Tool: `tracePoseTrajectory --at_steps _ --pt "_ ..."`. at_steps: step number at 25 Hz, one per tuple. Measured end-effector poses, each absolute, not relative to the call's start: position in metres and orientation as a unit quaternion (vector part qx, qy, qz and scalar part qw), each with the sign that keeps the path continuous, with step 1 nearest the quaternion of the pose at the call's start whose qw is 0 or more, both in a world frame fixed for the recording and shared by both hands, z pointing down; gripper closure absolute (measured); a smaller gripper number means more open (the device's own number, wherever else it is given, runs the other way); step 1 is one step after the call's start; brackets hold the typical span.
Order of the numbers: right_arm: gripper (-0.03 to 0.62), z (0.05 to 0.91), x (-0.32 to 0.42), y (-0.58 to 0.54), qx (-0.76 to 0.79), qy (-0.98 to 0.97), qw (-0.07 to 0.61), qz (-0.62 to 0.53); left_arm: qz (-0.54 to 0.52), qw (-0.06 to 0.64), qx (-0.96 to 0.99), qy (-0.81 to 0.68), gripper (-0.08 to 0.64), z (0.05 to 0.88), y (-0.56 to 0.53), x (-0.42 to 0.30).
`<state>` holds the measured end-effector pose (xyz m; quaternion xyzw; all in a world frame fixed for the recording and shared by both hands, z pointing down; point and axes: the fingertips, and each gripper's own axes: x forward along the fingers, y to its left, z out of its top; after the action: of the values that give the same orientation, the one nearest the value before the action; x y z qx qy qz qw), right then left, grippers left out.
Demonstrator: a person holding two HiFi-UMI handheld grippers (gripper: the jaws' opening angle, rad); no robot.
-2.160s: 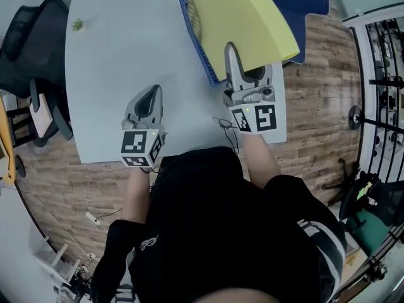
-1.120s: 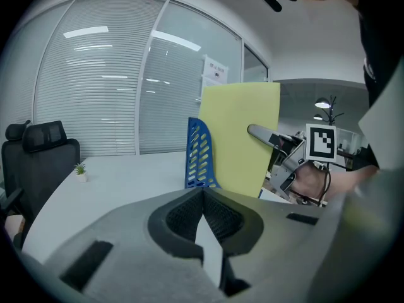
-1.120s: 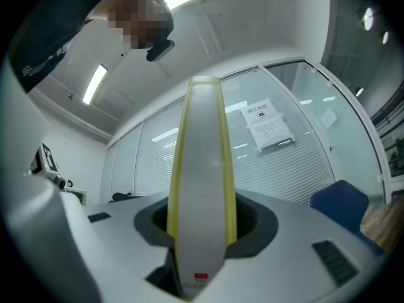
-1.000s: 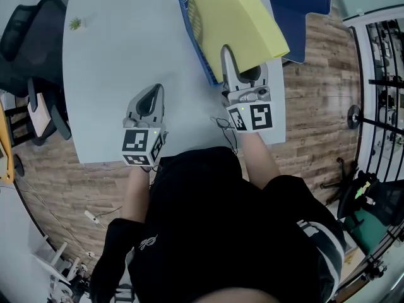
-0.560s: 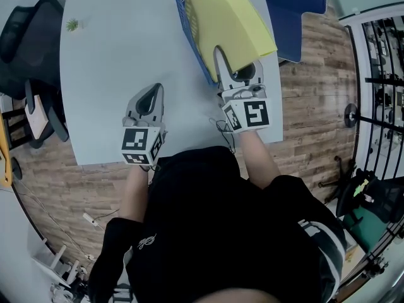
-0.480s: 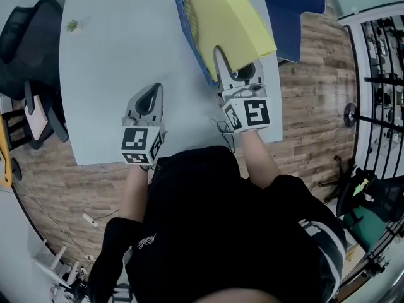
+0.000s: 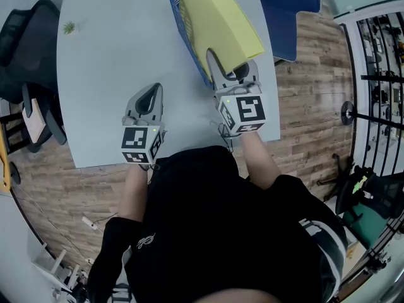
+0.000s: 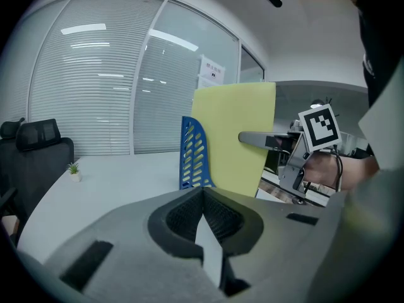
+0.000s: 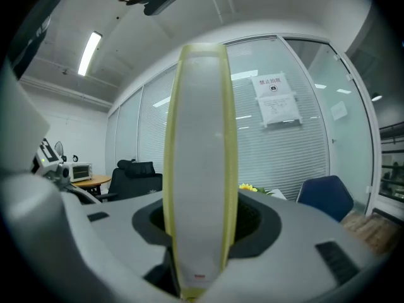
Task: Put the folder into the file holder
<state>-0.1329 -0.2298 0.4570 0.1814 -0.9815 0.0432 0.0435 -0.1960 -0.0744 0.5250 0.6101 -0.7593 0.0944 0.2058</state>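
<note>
Both our forearms reach forward from the body across the near edge of the worktop [image 7: 107, 55]. Our left gripper [image 7: 151, 93] hovers just inside that edge, about midway along it, pointing away and a little down. Its jaws are together with nothing between them. Our right gripper [image 7: 230, 74] is close to level near the right edge, with its marker cube toward us. Its jaws have just been opening. The narrow edge of the folder [image 7: 218, 17] stands upright between them, with a dark gap on its left side, so they look slack rather than pressing.

The left half of the worktop is open out to a small plant [image 7: 68, 27] near the far left corner. A black chair [image 7: 25, 24] stands beyond the left edge and a blue chair [image 7: 287, 11] beyond the far right corner.

The yellow folder leans away from the right gripper, close against the slotted blue wall of the file holder [image 7: 181, 11] at the far right of the worktop. We cannot tell whether its bottom is seated inside.
</note>
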Motion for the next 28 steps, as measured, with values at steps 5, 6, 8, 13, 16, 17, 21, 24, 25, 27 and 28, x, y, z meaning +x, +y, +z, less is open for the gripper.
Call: tracePoseTrajectory --at_steps 5,6,8,13,16,17,21,24,25,27,28 --pt "0.407 0.458 -0.135 -0.228 0.18 -0.981 0.055 0.04 0.093 0.208 0.607 -0.761 0.56 0.527 -0.072 -0.198" --pt "0.405 0.458 -0.135 -0.228 0.18 -0.981 0.057 0.04 0.092 0.208 0.607 -0.762 0.56 0.527 -0.071 -0.198" --pt "0.405 0.458 -0.135 -0.227 0.18 -0.981 0.06 0.04 0.091 0.208 0.607 -0.762 0.56 0.528 -0.071 -0.198" --pt "0.402 0.459 -0.135 -0.227 0.178 -0.981 0.065 0.04 0.092 0.209 0.607 -0.761 0.56 0.529 -0.072 -0.197" --pt "0.402 0.46 -0.135 -0.227 0.177 -0.981 0.067 0.039 0.093 0.21 0.607 -0.761 0.56 0.53 -0.073 -0.197" --pt "0.402 0.461 -0.136 -0.227 0.177 -0.981 0.068 0.038 0.094 0.211 0.608 -0.76 0.56 0.53 -0.073 -0.197" --pt "0.402 0.466 -0.137 -0.224 0.176 -0.981 0.074 0.034 0.094 0.212 0.607 -0.76 0.56 0.531 -0.073 -0.198" --pt "0.402 0.469 -0.137 -0.224 0.175 -0.981 0.079 0.033 0.095 0.211 0.608 -0.759 0.56 0.531 -0.074 -0.197" --pt "0.402 0.47 -0.137 -0.224 0.175 -0.981 0.08 0.033 0.096 0.211 0.609 -0.759 0.56 0.531 -0.074 -0.197" --pt "0.402 0.472 -0.137 -0.224 0.175 -0.981 0.083 0.033 0.097 0.212 0.61 -0.758 0.56 0.531 -0.074 -0.197" --pt "0.402 0.473 -0.137 -0.223 0.175 -0.98 0.084 0.033 0.096 0.212 0.61 -0.758 0.56 0.531 -0.074 -0.197"
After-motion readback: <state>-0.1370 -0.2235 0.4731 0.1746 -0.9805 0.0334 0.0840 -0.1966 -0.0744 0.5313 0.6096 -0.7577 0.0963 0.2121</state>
